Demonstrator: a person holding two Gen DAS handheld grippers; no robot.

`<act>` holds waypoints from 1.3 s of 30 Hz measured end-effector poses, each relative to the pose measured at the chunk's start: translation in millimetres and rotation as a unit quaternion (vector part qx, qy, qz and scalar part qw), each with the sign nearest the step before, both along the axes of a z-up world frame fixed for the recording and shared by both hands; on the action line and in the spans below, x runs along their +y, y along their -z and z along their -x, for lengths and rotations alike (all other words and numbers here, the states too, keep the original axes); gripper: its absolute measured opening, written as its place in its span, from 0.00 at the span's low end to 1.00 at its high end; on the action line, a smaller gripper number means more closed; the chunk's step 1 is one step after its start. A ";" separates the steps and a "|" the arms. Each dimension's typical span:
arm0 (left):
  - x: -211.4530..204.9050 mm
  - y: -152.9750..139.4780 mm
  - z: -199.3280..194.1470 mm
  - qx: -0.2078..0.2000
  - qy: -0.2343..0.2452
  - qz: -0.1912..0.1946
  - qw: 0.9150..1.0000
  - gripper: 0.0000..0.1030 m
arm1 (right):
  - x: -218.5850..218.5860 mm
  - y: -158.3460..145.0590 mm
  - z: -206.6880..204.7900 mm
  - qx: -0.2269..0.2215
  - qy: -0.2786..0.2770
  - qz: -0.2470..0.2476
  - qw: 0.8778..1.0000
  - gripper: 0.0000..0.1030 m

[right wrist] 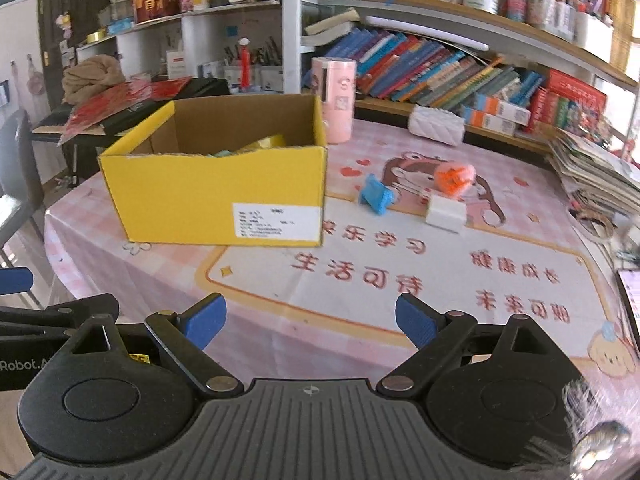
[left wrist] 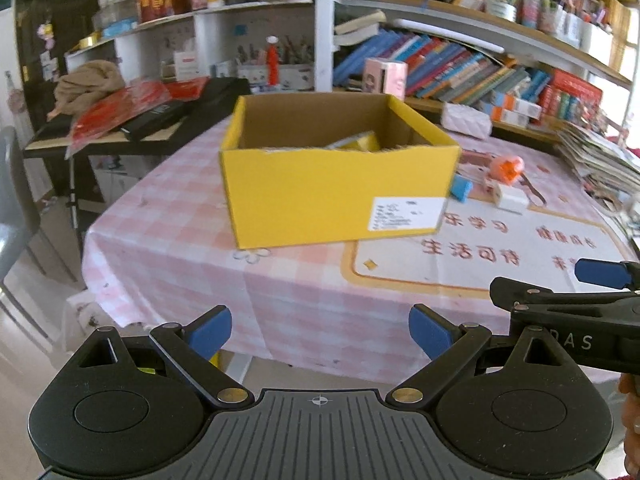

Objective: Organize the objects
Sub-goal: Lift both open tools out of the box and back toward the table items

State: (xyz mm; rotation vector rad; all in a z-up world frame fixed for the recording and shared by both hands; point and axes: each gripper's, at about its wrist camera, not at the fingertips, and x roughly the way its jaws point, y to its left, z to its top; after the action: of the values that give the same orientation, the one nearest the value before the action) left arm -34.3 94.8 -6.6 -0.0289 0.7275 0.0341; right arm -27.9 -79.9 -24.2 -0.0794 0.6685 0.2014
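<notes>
While both tools [left wrist: 320, 336] [right wrist: 310, 322] gape empty, yellow box [right wrist: 216, 196] stands left of blue toy [right wrist: 376, 196].

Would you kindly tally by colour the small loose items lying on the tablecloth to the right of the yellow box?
Blue item: 1
Orange item: 1
White block: 1
Total: 3

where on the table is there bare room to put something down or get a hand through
Free: the printed cloth in front of the yellow box, toward both grippers, and the checked strip left of the box. Crowded: right of the box, where the blue piece, orange toy and white block cluster; the paper stack fills the right edge.
</notes>
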 end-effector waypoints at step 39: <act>-127.2 12.9 -76.6 0.023 0.155 0.011 0.988 0.94 | -130.9 8.0 -22.2 0.026 0.168 0.014 0.985 0.91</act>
State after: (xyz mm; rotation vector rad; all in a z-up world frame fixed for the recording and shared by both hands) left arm 42.3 -32.4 -19.5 0.0635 0.7723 -0.2718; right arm -5.7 -210.8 -32.2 0.0135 0.7271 -0.1312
